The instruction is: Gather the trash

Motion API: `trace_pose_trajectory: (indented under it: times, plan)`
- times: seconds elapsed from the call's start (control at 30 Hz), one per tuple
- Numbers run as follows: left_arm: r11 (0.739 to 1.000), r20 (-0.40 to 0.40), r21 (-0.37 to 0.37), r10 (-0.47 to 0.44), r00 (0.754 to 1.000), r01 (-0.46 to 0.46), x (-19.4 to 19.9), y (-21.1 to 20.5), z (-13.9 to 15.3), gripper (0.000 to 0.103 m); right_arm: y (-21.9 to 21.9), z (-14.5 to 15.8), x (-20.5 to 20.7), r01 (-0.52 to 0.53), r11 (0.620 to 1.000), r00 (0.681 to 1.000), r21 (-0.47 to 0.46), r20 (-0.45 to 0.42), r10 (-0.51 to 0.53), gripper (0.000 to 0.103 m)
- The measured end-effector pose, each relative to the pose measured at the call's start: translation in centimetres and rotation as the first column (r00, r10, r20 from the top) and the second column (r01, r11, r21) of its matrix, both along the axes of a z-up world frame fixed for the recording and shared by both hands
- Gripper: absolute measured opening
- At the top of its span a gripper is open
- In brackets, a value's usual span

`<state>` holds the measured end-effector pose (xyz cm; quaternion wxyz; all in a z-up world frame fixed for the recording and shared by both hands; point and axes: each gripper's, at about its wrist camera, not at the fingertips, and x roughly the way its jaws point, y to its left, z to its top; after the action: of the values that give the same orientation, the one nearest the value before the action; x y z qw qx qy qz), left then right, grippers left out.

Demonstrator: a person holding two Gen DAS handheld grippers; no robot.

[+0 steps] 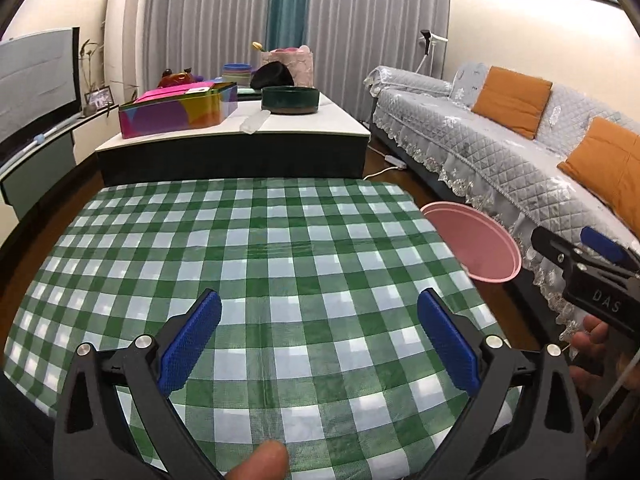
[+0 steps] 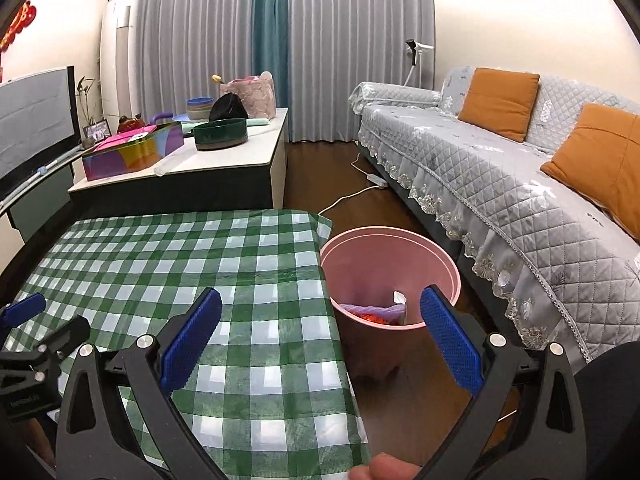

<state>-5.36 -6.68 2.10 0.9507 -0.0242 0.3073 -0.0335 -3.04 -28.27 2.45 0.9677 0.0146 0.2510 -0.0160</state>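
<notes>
Hovering: left gripper (image 1: 319,334) is sitting over the checked worktop (image 1: 248,248), fingers spread, gripping nothing
Right gripper (image 2: 320,334): fingers spread wide, straddling worktop edge
Bin (image 2: 436,256): pink, upright on floor beside worktop, mouth facing up
Trash (image 2: 380,314): lying in bin bottom, axis unclear

The left black two-finger gripper with blue ribbed pads (image 1: 319,336) stood with its jaws spread wide, holding nothing. The right black gripper with matching blue pads (image 2: 320,338) was likewise spread and bare. A fingertip (image 1: 262,460) showed beneath the left one.
</notes>
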Motion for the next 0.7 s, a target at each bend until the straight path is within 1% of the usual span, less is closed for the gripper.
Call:
trace_pose_trajectory:
  times: [0.23,0.7]
  plan:
    - [1.0,-0.001,-0.001,0.03,1.0,-0.03,-0.21,0.38,0.0,0.095,0.07,-0.23,0.37,0.012,1.0,1.0,0.003,-0.003,-0.012,0.098]
    - [0.999,-0.012,-0.003,0.039,0.999,-0.039,-0.08,0.49,-0.16,0.095,0.29,-0.22,0.38,0.006,1.0,1.0,0.002,-0.002,-0.006,0.098]
